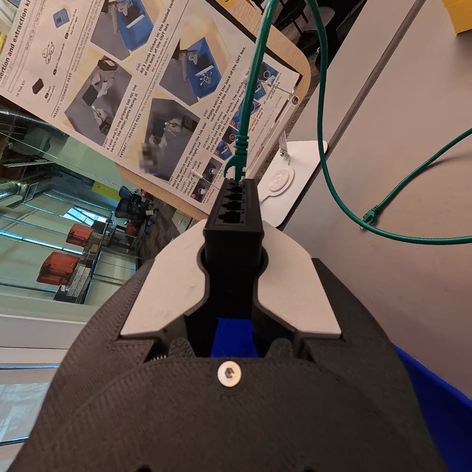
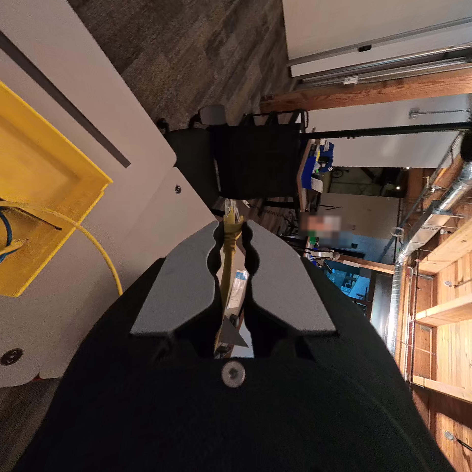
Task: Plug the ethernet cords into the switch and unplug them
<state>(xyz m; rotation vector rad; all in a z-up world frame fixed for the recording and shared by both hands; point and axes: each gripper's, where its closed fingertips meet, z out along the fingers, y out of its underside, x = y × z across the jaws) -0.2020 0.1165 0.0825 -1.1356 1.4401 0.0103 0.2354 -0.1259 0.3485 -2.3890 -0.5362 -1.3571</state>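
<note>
Switch (image 1: 233, 229) clamped in left gripper (image 1: 233, 245), holding steady; right gripper (image 2: 231, 238) pinching yellow cord (image 2: 229, 242), lining plug square with near free port.

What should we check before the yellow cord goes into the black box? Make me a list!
1. Left gripper holds the switch tight: ok.
2. Green cord sits in the far port: ok.
3. Other ports look free: ok.
4. Right gripper is shut on the yellow cord: ok.
5. Clear plug sticks out past the fingertips: ok.
6. Plug lined up with a port: cannot tell, since neither view shows both.
</note>
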